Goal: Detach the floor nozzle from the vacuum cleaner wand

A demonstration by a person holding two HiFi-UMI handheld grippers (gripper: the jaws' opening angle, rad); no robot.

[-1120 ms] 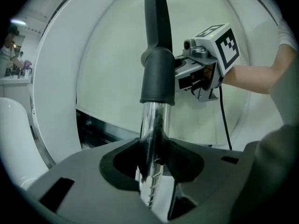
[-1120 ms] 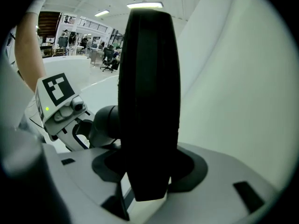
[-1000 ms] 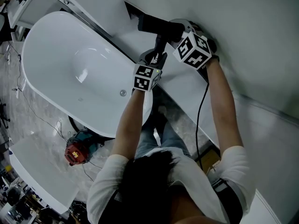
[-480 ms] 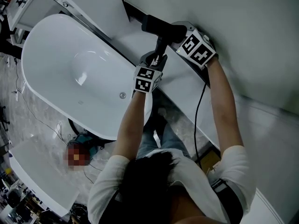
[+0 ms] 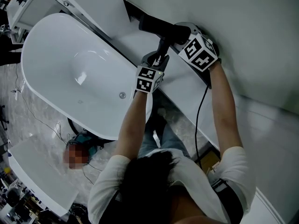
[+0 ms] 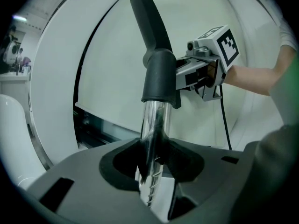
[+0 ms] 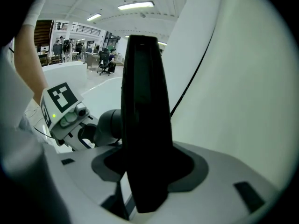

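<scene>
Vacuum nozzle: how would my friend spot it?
Find the big white oval bathtub in the head view; just right of it the left gripper clamps a shiny metal wand. At the wand's far end sits the black wedge-shaped floor nozzle, gripped by the right gripper. Unlike the thin wand, it is dark, wide and flat.

A glossy white oval freestanding bathtub [image 5: 60, 55] fills the left of the head view, with a small round metal drain [image 5: 122, 95] low in its basin. It stands on a grey marbled floor [image 5: 32, 120], where thin cables [image 5: 18, 85] trail just beside its rim. A flat white slab [image 5: 37, 171] lies at the lower left, and a white flat panel [image 5: 98, 3] sits above the tub. A broad pale curved surface [image 5: 252, 41] takes up the right. The right gripper view shows long ceiling strip lights [image 7: 135, 5] and distant people by office chairs [image 7: 106, 59].
</scene>
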